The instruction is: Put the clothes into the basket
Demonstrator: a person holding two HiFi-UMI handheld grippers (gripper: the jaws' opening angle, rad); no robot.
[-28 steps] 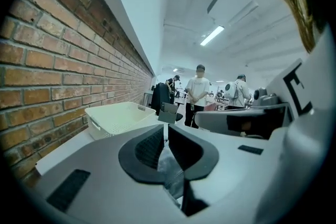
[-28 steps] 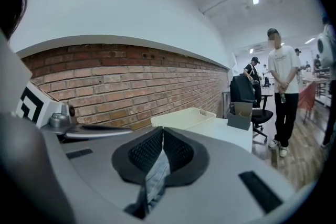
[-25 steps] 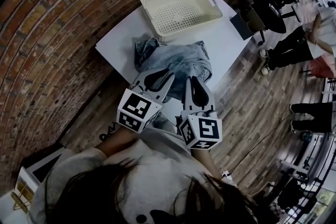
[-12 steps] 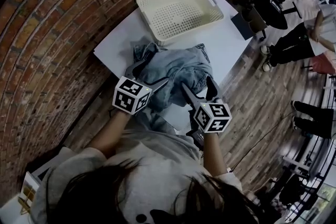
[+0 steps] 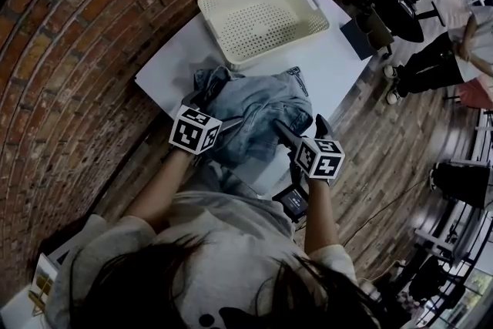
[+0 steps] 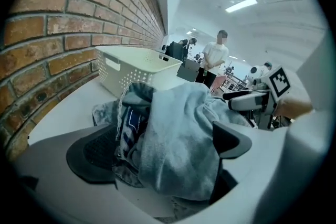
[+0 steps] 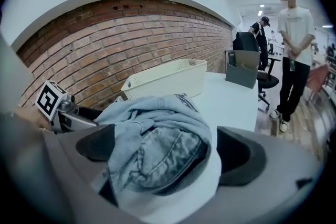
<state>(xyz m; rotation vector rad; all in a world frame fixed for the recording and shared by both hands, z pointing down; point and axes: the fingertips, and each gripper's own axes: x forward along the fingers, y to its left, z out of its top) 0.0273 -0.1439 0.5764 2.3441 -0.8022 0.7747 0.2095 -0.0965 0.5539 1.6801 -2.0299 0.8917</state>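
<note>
Denim clothes [image 5: 254, 108], dark print [image 7: 182, 97] unreadable, lie near the basket [image 5: 218, 11]

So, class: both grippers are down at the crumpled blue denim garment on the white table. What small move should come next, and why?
Probably close both grippers. The left gripper and right gripper have just been opening and stand wide, each with folds of the crumpled blue denim garment between its jaws, not yet pinched. The cream perforated plastic basket beyond is empty.
</note>
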